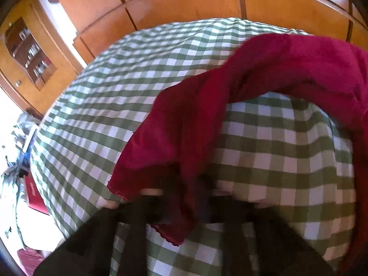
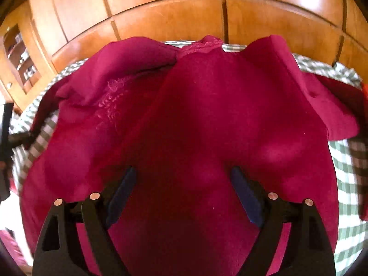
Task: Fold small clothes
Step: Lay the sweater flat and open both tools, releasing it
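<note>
Garment [image 2: 184, 119], crimson, small, lies spread on a green-and-white checked cloth [image 1: 103, 105] that covers the table. Seen from the right wrist, it fills the area directly ahead of and beneath the right gripper [image 2: 184, 184], whose jaws stand wide apart with nothing pressed between the blue pads [image 2: 247, 197]. Sleeves and neckline lie at the far end, beyond the fingertips. Seen from the left wrist, the left gripper [image 1: 184, 184] is blurred; its jaws are drawn together on a hem edge of the garment, which rises from the tips and arcs away to the right. Wooden panelling [image 2: 172, 16] stands beyond the table; a glazed cabinet [image 1: 30, 53] lies far left.
</note>
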Action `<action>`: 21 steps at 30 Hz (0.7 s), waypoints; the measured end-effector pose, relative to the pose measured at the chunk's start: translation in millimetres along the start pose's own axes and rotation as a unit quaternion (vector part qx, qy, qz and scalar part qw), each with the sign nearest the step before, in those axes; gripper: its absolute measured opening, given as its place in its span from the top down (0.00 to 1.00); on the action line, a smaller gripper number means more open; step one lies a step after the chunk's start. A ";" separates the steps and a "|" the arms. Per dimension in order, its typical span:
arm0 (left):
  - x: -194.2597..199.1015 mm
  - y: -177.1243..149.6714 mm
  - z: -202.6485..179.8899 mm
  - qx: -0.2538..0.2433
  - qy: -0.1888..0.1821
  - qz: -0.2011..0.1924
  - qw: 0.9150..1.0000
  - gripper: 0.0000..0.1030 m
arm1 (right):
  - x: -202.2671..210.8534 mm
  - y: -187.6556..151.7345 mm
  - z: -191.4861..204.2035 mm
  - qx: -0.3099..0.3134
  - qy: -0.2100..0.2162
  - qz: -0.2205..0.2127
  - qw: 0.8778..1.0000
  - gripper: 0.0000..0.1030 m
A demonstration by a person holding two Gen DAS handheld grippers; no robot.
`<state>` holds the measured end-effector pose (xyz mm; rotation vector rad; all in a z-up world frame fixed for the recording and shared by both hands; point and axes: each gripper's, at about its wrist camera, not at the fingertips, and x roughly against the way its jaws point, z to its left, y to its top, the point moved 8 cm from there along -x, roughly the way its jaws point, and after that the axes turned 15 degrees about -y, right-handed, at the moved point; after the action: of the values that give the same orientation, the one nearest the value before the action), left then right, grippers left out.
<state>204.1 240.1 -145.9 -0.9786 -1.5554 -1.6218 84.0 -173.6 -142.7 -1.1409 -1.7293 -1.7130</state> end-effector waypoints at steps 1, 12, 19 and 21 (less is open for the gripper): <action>9.4 4.3 3.4 0.017 -0.030 -0.001 0.999 0.95 | -0.4 -1.6 -0.6 0.000 0.002 -0.008 1.000 0.16; 127.8 38.9 125.8 0.191 -0.100 -0.078 0.973 0.96 | -4.9 0.0 1.2 -0.002 0.014 -0.013 1.000 0.11; 37.7 61.0 169.4 0.218 -0.031 0.010 0.975 0.95 | -5.6 -4.5 -0.3 0.004 0.005 -0.014 1.000 0.11; 13.0 60.4 174.9 0.240 -0.017 0.027 0.970 0.81 | -5.7 -4.5 0.2 0.006 0.003 -0.015 1.000 0.11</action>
<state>261.5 411.5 -104.2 -0.7750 -1.8118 -1.1125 83.6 -174.3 -149.9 -1.1099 -1.7587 -1.7196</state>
